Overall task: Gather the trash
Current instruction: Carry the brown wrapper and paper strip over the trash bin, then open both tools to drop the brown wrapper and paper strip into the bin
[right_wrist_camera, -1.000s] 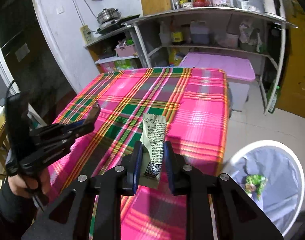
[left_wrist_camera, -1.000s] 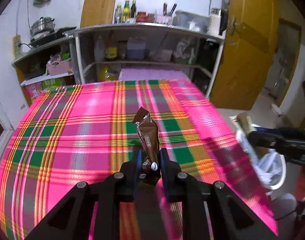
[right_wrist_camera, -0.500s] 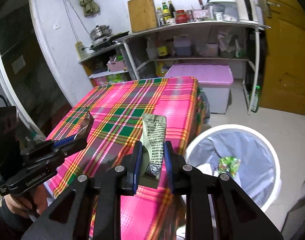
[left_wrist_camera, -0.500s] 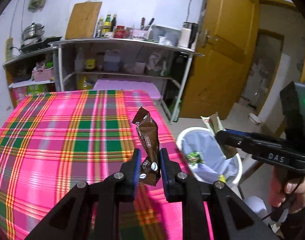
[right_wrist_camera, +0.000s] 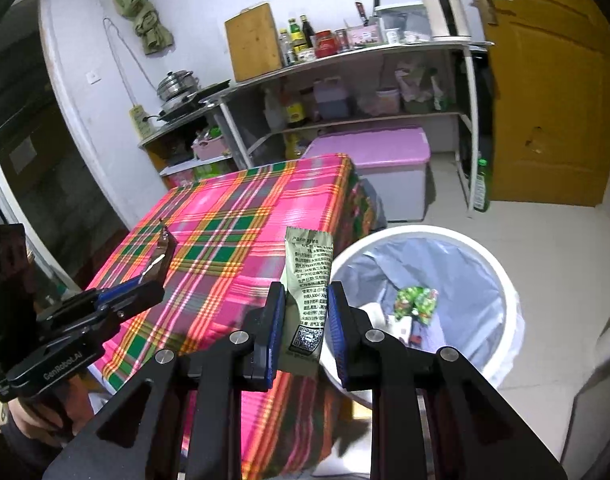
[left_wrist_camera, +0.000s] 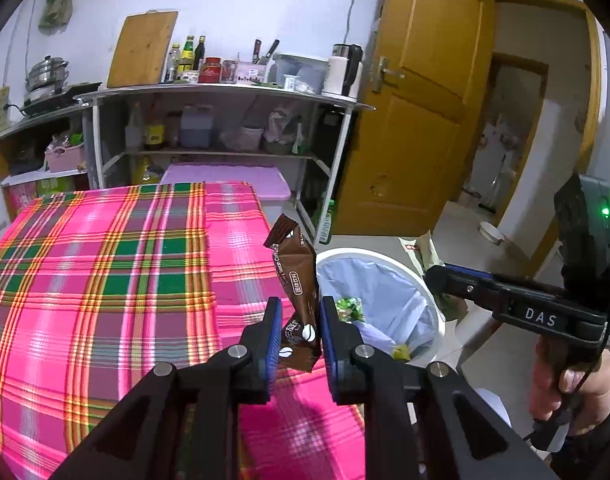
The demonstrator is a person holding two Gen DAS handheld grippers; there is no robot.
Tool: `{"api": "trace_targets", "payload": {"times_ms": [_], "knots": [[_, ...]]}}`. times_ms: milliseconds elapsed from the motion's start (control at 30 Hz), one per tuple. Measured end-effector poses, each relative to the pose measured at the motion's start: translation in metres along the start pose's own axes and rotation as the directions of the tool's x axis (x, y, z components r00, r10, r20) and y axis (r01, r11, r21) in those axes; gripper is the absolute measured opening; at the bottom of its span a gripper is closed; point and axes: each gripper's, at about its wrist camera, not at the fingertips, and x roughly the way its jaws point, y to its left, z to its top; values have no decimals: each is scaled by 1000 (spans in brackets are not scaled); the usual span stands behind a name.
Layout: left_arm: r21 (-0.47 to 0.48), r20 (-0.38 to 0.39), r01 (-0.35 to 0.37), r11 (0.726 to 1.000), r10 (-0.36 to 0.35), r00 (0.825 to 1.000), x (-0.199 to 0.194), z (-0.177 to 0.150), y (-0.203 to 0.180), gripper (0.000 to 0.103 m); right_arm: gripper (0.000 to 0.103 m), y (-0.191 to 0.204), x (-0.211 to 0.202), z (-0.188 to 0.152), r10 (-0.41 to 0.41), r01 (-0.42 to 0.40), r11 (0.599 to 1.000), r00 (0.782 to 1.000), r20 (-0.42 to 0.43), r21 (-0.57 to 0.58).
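Observation:
My left gripper [left_wrist_camera: 297, 320] is shut on a brown coffee sachet [left_wrist_camera: 295, 276] that stands upright between its blue pads, over the table's right edge beside the bin. My right gripper [right_wrist_camera: 304, 316] is shut on an olive-green printed wrapper [right_wrist_camera: 308, 280], held upright next to the bin's rim. The white trash bin [right_wrist_camera: 501, 276] with a blue-grey liner stands on the floor by the table; a green crumpled wrapper [right_wrist_camera: 416, 300] and other scraps lie inside. In the left wrist view the bin [left_wrist_camera: 419, 280] sits between both grippers, and the right gripper [left_wrist_camera: 429, 272] holds its wrapper over the far rim.
A table with a pink plaid cloth [left_wrist_camera: 105, 280] fills the left. Behind it stand metal shelves [left_wrist_camera: 225, 92] with bottles and jars, a purple-lidded box [right_wrist_camera: 377, 148] and a yellow wooden door [left_wrist_camera: 417, 120]. A hand [left_wrist_camera: 573, 376] grips the right tool. Tiled floor [right_wrist_camera: 565, 248] lies around the bin.
Both grippers swung rightward from over the tablecloth to the table's edge, carrying their wrappers. The bin has come into full view under and beside them.

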Motion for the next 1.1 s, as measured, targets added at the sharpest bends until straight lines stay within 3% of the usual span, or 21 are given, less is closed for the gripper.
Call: {"api": "trace_targets", "payload": {"times_ms": [600, 1100], "knots": [[64, -87, 82, 995, -76, 993, 64, 3, -43, 19, 23, -53, 6, -8, -84, 85, 993, 996, -26, 76], [51, -189, 106, 993, -95, 977, 137, 1, -49, 20, 23, -92, 42, -12, -127, 139, 984, 986, -108, 113]]}}
